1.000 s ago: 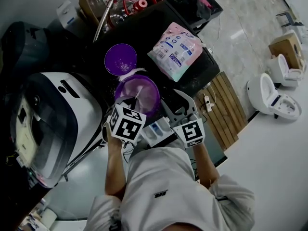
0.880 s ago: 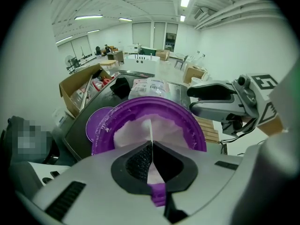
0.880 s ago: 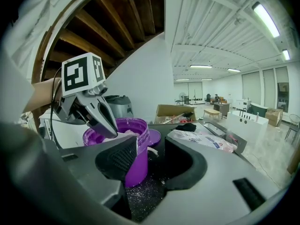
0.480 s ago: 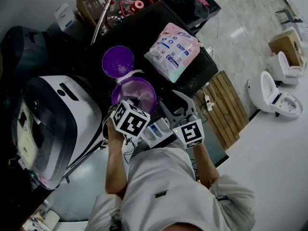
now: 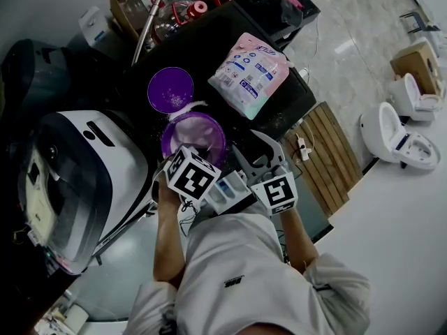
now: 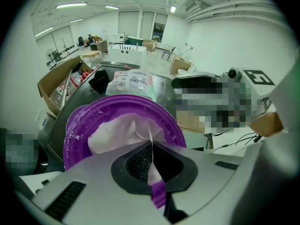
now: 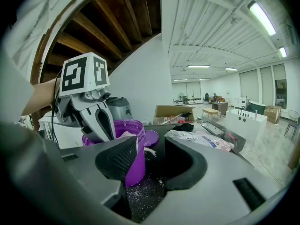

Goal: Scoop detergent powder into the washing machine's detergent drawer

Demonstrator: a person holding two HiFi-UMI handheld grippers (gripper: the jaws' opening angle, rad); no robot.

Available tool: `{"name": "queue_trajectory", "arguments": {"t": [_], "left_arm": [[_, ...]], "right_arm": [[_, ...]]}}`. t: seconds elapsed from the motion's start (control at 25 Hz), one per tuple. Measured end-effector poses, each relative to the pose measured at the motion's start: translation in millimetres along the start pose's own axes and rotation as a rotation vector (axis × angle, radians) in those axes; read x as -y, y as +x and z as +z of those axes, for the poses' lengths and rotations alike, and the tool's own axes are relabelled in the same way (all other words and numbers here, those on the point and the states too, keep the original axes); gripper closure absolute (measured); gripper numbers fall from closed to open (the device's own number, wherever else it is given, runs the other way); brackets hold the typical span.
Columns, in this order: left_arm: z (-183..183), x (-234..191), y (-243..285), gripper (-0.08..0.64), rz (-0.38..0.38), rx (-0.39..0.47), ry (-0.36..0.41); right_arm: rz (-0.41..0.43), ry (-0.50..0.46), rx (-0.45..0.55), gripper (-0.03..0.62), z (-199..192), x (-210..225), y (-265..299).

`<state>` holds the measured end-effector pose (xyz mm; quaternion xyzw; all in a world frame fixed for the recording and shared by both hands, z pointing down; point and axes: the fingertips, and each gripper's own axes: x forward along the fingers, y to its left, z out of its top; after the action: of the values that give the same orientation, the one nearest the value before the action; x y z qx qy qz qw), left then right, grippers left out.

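My left fingers (image 6: 132,162) pinch the scoop (image 6: 158,194); I'd dip deep into the tub's (image 6: 77,125) powder (image 6: 115,135) ahead. Right fingers (image 7: 119,159) spread, empty.

The left gripper (image 6: 151,143) has its fingers (image 6: 135,162) pressed together on the purple handle of a scoop (image 6: 158,196), whose thin pale front edge runs forward from between them. Just ahead stands a purple tub (image 6: 174,128) holding white detergent powder (image 6: 115,134), with powder stuck to its left rim. Beyond it on the dark table (image 6: 83,102) lies a detergent bag (image 6: 133,81), and a cardboard box (image 6: 55,86) sits at the left.
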<state>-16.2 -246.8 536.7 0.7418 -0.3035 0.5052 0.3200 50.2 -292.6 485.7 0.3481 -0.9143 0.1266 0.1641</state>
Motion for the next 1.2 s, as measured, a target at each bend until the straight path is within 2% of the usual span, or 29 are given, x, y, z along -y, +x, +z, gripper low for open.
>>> {"name": "queue_trajectory", "arguments": {"t": [0.28, 0.52, 0.96, 1.2], "left_arm": [[-2, 12, -8, 0.543, -0.062, 0.036, -0.028], [-8, 20, -18, 0.543, -0.116, 0.092, -0.085], [-18, 22, -33, 0.543, -0.186, 0.245, -0.212], [-21, 20, -42, 0.543, -0.217, 0.364, -0.297]], "right_arm": [[0.008, 0.013, -0.006, 0.407, 2, -4, -1], [0.012, 0.004, -0.009, 0.407, 0, -8, -4], [0.009, -0.009, -0.014, 0.407, -2, -23, -9], [0.006, -0.024, -0.022, 0.407, -3, -36, -12]]}}
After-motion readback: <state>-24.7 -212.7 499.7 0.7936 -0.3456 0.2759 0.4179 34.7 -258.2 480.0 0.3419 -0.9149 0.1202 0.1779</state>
